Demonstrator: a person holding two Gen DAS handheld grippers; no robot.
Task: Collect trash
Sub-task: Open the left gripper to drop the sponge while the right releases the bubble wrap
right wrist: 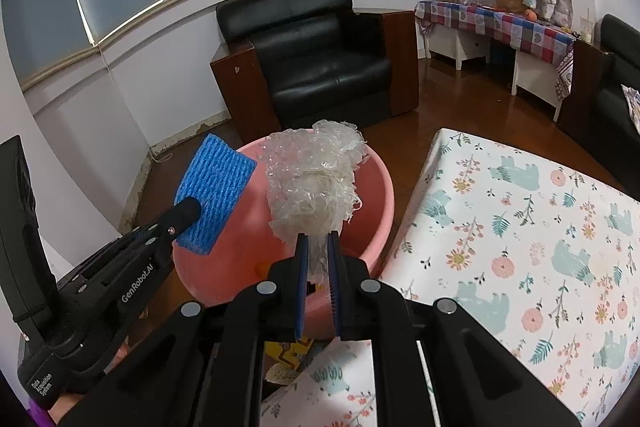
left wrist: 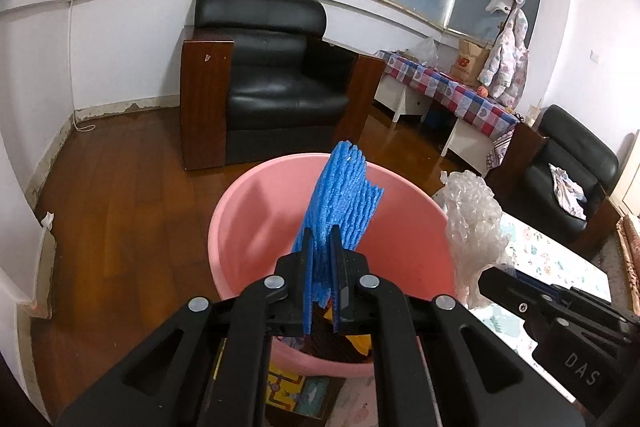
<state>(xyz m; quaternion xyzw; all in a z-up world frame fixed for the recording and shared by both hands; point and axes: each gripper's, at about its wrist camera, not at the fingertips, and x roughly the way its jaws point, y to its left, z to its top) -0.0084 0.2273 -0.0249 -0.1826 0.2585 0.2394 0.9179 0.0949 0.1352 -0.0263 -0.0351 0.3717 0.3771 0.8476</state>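
Left gripper point(left wrist: 322, 231) clamps blue foam net point(left wrist: 340, 199); right gripper point(right wrist: 318, 237) clamps bubble wrap point(right wrist: 316, 179) (pink basin point(left wrist: 256, 211) contents mostly hidden).

- "DAS": pale letters on the black body of the right gripper point(left wrist: 490, 277), at 4 o'clock in the left wrist view.
- "GenRobot.AI": white lettering along the left gripper point(right wrist: 192, 213) arm, at 8 o'clock in the right wrist view.
- "Data Acquisition System": small white print on that gripper's lower housing, at 8 o'clock.
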